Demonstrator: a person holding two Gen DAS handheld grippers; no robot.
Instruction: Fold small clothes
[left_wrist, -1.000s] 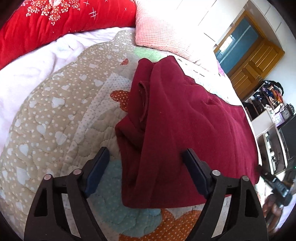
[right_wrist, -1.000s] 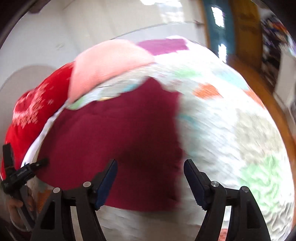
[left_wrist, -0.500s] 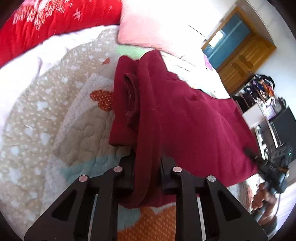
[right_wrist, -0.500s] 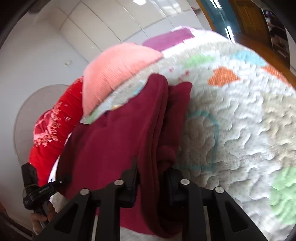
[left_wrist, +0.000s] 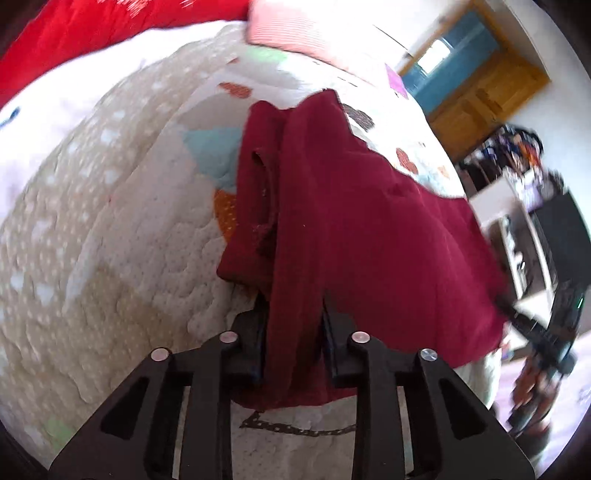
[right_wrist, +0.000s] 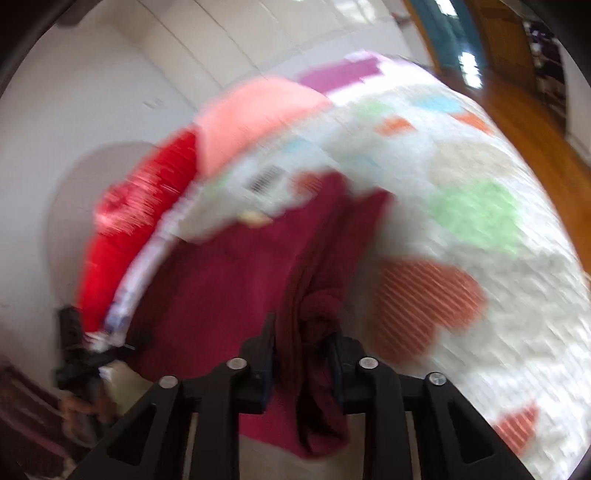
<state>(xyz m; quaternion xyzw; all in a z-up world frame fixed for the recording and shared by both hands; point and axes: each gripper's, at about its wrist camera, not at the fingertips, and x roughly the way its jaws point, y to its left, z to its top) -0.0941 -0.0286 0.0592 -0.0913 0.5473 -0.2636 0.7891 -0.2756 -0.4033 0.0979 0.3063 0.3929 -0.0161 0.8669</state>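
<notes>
Garment (left_wrist: 369, 229), dark red, mid-fold on quilt (left_wrist: 110, 258): left gripper (left_wrist: 293, 343) and right gripper (right_wrist: 303, 365) each pinch a bunched edge, jaws easing slightly. Next: carry both edges across evenly.

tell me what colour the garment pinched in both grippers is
Dark maroon red, plain with no print. The garment shows best in the left wrist view.
</notes>
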